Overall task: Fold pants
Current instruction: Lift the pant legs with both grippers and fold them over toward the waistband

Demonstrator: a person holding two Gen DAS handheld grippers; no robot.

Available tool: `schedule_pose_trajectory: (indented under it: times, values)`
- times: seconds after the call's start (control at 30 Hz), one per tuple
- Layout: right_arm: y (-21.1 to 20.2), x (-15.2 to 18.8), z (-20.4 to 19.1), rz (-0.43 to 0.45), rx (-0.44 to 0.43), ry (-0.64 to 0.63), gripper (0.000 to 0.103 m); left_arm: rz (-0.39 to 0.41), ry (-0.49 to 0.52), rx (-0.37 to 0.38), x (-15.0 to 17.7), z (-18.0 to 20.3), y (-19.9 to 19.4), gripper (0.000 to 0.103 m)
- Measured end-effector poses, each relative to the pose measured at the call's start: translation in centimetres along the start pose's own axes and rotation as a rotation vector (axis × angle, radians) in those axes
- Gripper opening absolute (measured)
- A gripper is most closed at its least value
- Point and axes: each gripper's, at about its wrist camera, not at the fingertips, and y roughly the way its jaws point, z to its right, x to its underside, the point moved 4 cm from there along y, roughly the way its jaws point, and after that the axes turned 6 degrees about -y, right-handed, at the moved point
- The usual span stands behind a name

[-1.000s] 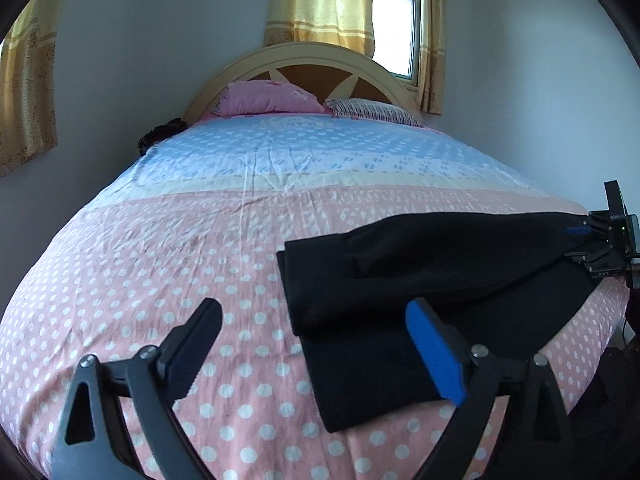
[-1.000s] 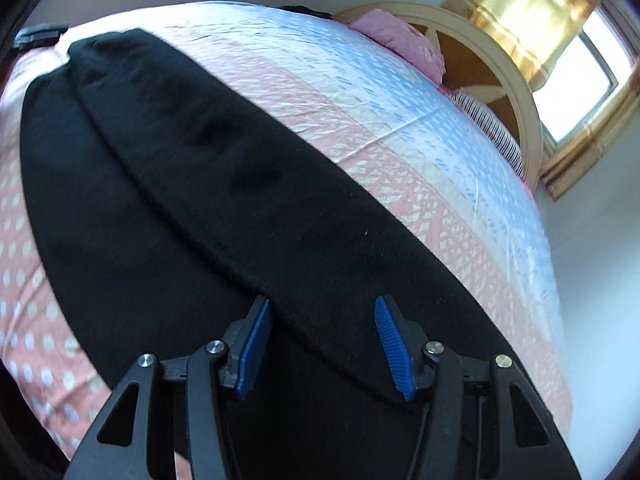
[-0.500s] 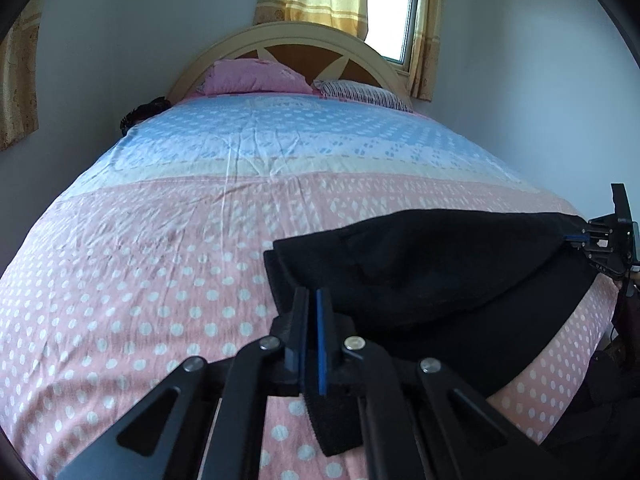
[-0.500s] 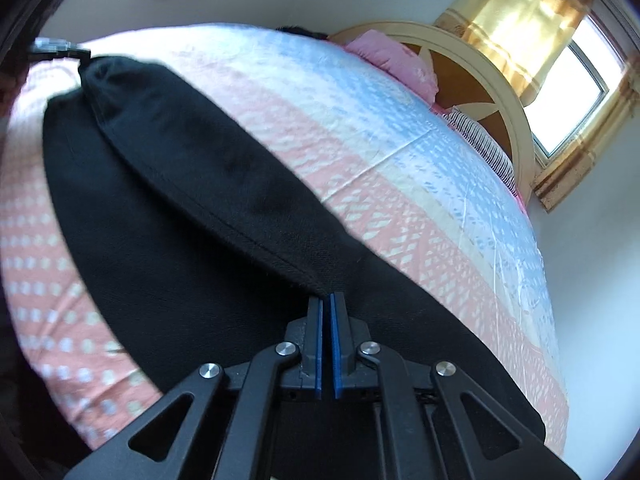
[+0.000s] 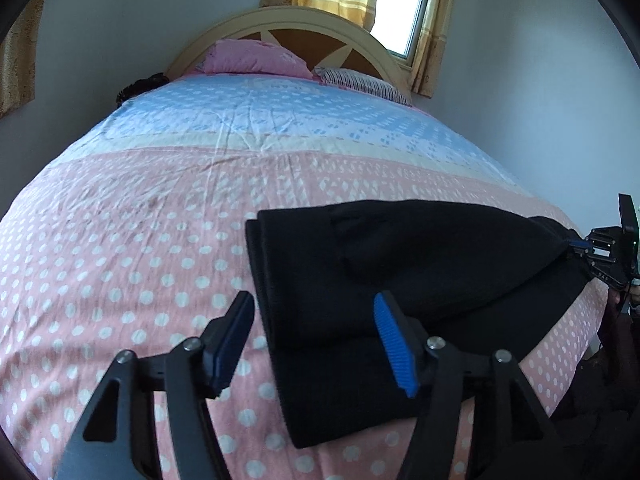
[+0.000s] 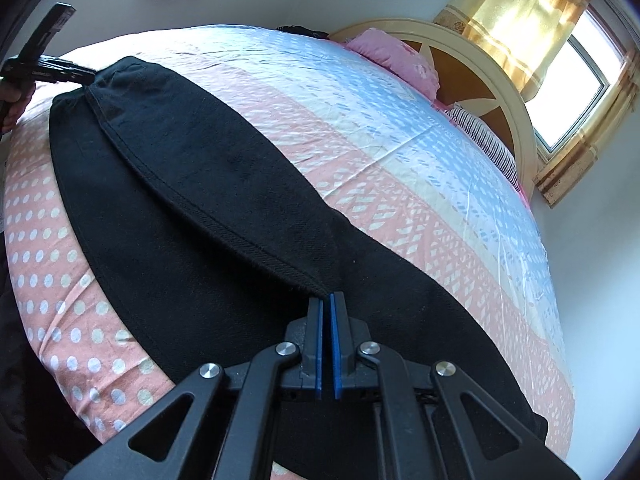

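The fingers of the right gripper are pinched together on the hem of the black pants, lifting a corner. The left gripper has just been opening; its fingers stand apart above the other end of the pants, not pressing them. The pants lie across the dotted pink bedsheet.
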Motion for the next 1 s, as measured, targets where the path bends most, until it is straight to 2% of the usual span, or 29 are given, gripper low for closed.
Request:
schedule_pose_trajectory:
  times: [0.03,0.07,0.1,0.13,0.23,0.37,0.53,0.73,1.0]
  values:
    - [-0.3,0.1,0.0,0.003,0.001,0.004,0.003,-0.031,0.005,-0.017,0.1,0.1,0.7,0.036]
    - [-0.5,0.1,0.2,0.007,0.001,0.009,0.003,-0.048,0.008,-0.038,0.2,0.0,1.2,0.023]
    - [-0.7,0.1,0.3,0.011,0.002,0.012,0.003,-0.042,0.011,-0.05,0.1,-0.1,1.2,0.017]
    - [-0.9,0.0,0.4,0.017,0.004,0.014,0.003,-0.037,0.007,-0.048,0.0,-0.2,1.0,0.003]
    - [-2.4,-0.2,0.9,0.045,0.004,0.034,0.003,-0.048,-0.016,-0.042,-0.4,-0.6,0.3,0.003]
    - [-4.2,0.1,1.0,0.073,-0.012,0.046,0.003,-0.015,-0.016,0.009,-0.9,-0.4,-2.4,0.003]
    - [-3.9,1.9,-1.2,0.04,-0.04,0.009,0.003,0.013,-0.018,0.037,-1.0,-0.8,-5.2,0.003]
    - [-1.4,4.0,-3.0,-0.021,-0.067,0.017,0.003,-0.029,-0.017,0.033,1.2,-0.8,-3.9,0.003]
    - [-0.2,4.6,-3.1,-0.033,-0.083,0.046,0.004,-0.056,-0.037,0.012,3.1,-1.2,-2.9,0.003]
